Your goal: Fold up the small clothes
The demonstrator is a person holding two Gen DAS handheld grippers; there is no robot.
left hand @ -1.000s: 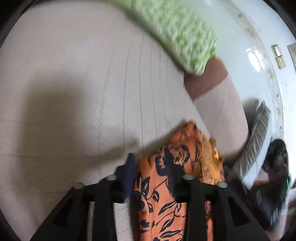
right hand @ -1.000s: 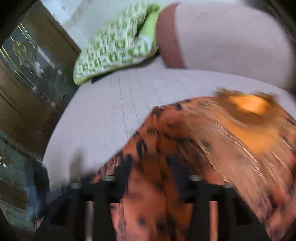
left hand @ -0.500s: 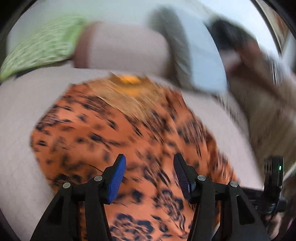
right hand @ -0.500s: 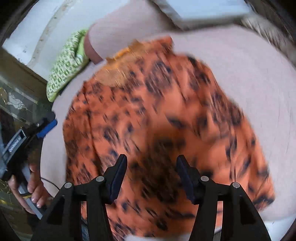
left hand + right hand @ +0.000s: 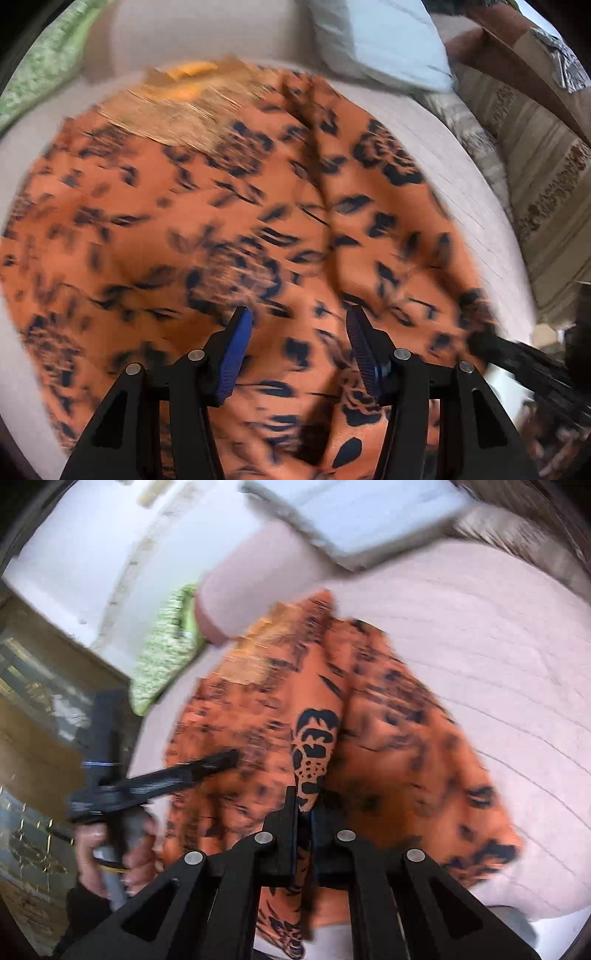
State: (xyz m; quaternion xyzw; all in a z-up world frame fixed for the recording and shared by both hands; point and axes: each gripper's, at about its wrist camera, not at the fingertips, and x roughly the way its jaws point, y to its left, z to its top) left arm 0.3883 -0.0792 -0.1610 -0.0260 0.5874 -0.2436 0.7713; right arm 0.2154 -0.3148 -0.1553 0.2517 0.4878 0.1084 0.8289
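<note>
Below, we see the orange floral garment (image 5: 258, 221) spread over the pale cushion (image 5: 480, 206), our left gripper (image 5: 299, 343) gaping above it, our right gripper (image 5: 303, 805) clenched on a raised fold at centre frame.

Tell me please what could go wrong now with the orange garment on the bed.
1. The right tongs pinch only a narrow ridge of the orange black-patterned garment; pulling may bunch it instead of folding it.
2. The left tongs hang open above the cloth and hold nothing, so that side may drag over the pale quilted bed cover.
</note>
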